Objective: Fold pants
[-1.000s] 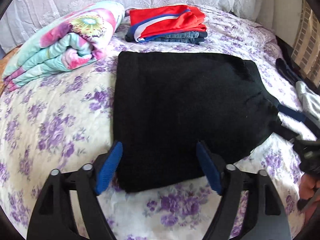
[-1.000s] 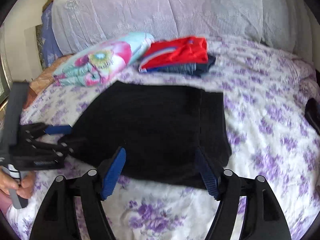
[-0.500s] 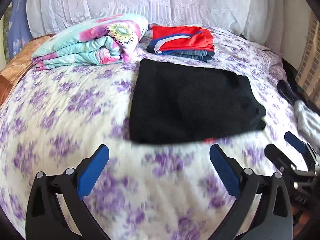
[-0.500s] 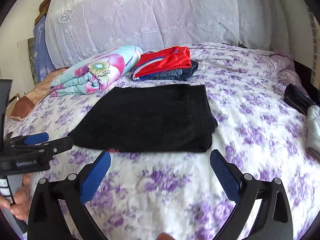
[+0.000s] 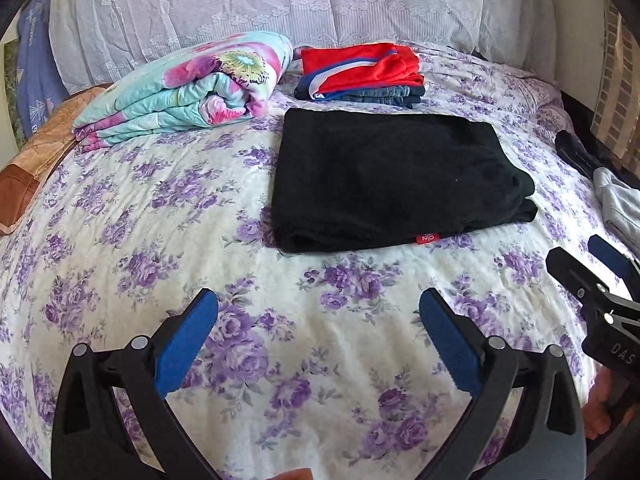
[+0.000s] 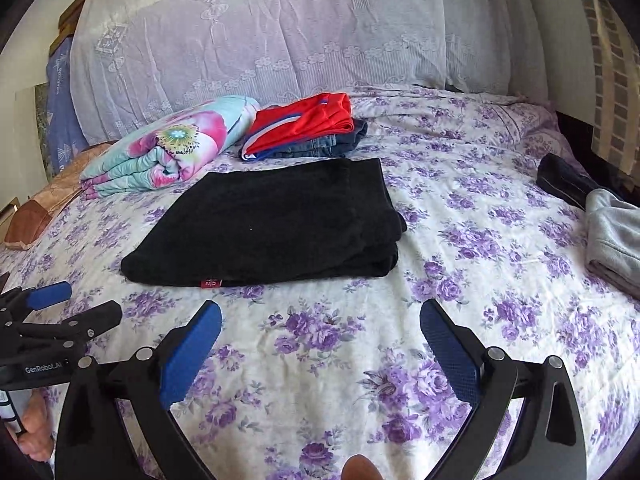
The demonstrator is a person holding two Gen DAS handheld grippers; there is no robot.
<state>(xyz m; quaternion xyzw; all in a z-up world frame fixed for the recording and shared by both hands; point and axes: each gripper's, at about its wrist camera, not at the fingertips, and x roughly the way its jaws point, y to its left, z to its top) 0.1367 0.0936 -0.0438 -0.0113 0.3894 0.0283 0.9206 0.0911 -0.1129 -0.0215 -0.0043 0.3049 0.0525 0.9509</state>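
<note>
The black pants [image 5: 396,178] lie folded into a neat rectangle in the middle of the bed [image 5: 240,280], a small red tag [image 5: 426,237] peeking from the near edge. By the look of it, the folding itself is done, and this is the step away from the finished piece. Left tool [image 5: 318,336] hovers low over the flowered sheet, short of the pants, blue pads spread wide and gripping nothing. Right tool [image 6: 320,344] sits level beside it, likewise splayed and empty, pointing up the bed. Each one shows at the edge of the other's view, so the two are held side by side, well clear of the cloth. What comes next, I'd judge: lift the bundle onto the folded stack [image 5: 360,72] by the rolled floral quilt [image 5: 184,88], or reach for the grey garment [image 6: 616,236] at the right edge. Either calls for a fresh grasp.
</note>
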